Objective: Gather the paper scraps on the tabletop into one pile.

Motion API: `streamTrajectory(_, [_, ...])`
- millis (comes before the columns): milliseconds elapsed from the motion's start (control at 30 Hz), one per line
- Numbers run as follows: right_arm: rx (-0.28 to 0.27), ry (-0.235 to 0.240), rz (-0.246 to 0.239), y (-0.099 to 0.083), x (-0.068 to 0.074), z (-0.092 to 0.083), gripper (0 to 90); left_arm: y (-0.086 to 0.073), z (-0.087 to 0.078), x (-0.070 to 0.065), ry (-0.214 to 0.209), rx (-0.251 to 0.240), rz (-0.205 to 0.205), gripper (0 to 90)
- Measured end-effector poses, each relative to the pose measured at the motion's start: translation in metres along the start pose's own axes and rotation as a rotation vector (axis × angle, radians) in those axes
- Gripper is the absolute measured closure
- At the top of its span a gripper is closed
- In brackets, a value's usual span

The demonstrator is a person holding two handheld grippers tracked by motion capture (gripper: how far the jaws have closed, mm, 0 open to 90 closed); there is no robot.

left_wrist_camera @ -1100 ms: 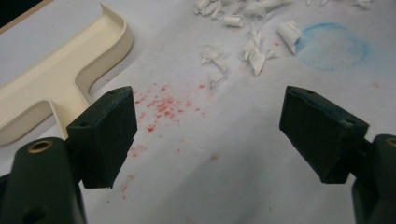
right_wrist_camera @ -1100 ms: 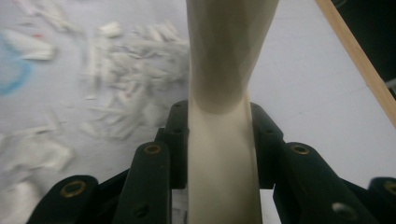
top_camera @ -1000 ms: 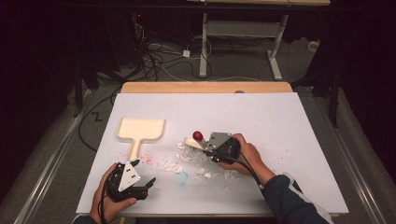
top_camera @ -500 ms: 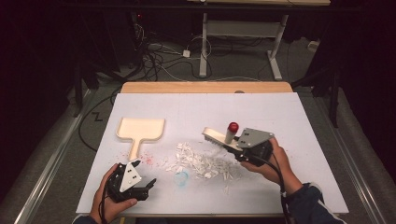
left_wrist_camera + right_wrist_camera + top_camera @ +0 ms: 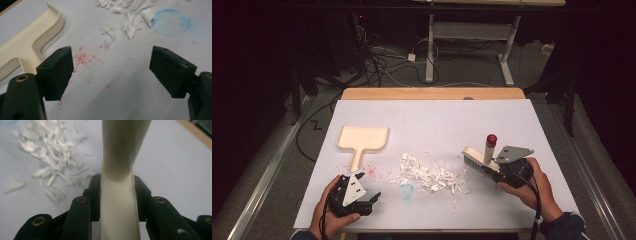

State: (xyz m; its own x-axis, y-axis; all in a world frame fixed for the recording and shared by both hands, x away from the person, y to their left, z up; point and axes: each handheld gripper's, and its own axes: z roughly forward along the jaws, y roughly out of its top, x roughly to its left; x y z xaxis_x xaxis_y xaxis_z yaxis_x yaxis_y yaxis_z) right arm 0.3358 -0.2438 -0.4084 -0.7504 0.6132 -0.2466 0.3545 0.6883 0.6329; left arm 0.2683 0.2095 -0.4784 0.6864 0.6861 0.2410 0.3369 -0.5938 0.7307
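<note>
Looking down from the high view, we find the brush [image 5: 477,159] at the right of centre, clamped in the right gripper [image 5: 501,172]; its bristle head sits on the white table sheet [image 5: 437,120] just right of the paper scraps [image 5: 429,175], a sensible spot, we judge, for pushing the pile leftward. Its handle rises up and slightly right to a red tip [image 5: 491,139], so the long axis stands steep. The cream dustpan [image 5: 362,140] lies at the left with its open mouth toward the top of the frame and its handle pointing down toward the left gripper [image 5: 374,200], which rests at the lower left, spread and empty — likely waiting to take the pan. In the left gripper view, its jaws stand wide apart over bare sheet and red specks [image 5: 82,58], the dustpan [image 5: 32,42] at the upper left and a blue ring [image 5: 170,22] at the upper right. In the right gripper view, the jaws press on either side of the cream brush handle [image 5: 120,195], which runs straight up the middle — scraps [image 5: 50,157] blur at the upper left.
</note>
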Motion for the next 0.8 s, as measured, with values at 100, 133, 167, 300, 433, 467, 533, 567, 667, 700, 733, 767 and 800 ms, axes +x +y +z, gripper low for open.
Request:
streamTrajectory(100, [-0.014, 0.018, 0.046, -0.002, -0.003, 0.001, 67.9, 0.001, 0.000, 0.000, -0.002, 0.001, 0.010, 18.6])
streamTrajectory(133, [-0.014, 0.018, 0.046, -0.002, -0.003, 0.001, 67.9, 0.001, 0.000, 0.000, -0.003, 0.003, 0.011, 18.6])
streamTrajectory(167, [-0.019, 0.005, 0.049, -0.002, -0.004, -0.001, 67.9, 0.001, 0.001, 0.000, -0.004, 0.002, 0.011, 18.6])
streamTrajectory(300, [-0.093, -0.010, 0.094, 0.000, -0.010, -0.020, 67.9, 0.000, 0.001, 0.001, -0.008, 0.006, 0.008, 18.6])
streamTrajectory(433, [-0.094, -0.032, 0.100, -0.002, -0.012, -0.027, 67.9, -0.001, 0.000, 0.001, -0.008, 0.006, 0.007, 18.6])
streamTrajectory(467, [-0.090, -0.033, 0.106, -0.004, -0.014, -0.028, 67.9, -0.001, 0.000, 0.001, -0.006, 0.010, 0.011, 18.6])
streamTrajectory(533, [-0.088, -0.039, 0.121, -0.007, -0.017, -0.029, 67.9, 0.000, -0.001, 0.000, -0.007, 0.006, 0.011, 18.6])
streamTrajectory(567, [-0.090, -0.045, 0.131, -0.009, -0.019, -0.030, 67.9, 0.000, -0.001, 0.000, -0.004, 0.007, 0.014, 18.6])
streamTrajectory(667, [-0.084, -0.051, 0.160, -0.014, -0.024, -0.029, 67.8, 0.000, 0.000, -0.001, -0.005, 0.009, 0.016, 18.6])
streamTrajectory(700, [-0.082, -0.061, 0.166, -0.015, -0.025, -0.028, 67.9, 0.000, 0.000, -0.001, -0.005, 0.010, 0.015, 18.6])
streamTrajectory(733, [-0.078, -0.066, 0.173, -0.017, -0.027, -0.027, 67.9, 0.000, 0.000, -0.001, -0.005, 0.011, 0.014, 18.6])
streamTrajectory(767, [-0.061, -0.080, 0.208, -0.020, -0.031, -0.023, 67.9, 0.000, 0.000, -0.001, -0.004, 0.010, 0.014, 18.6])
streamTrajectory(800, [-0.061, -0.080, 0.208, -0.020, -0.031, -0.023, 67.9, 0.000, 0.000, 0.000, -0.005, 0.011, 0.016, 18.6])
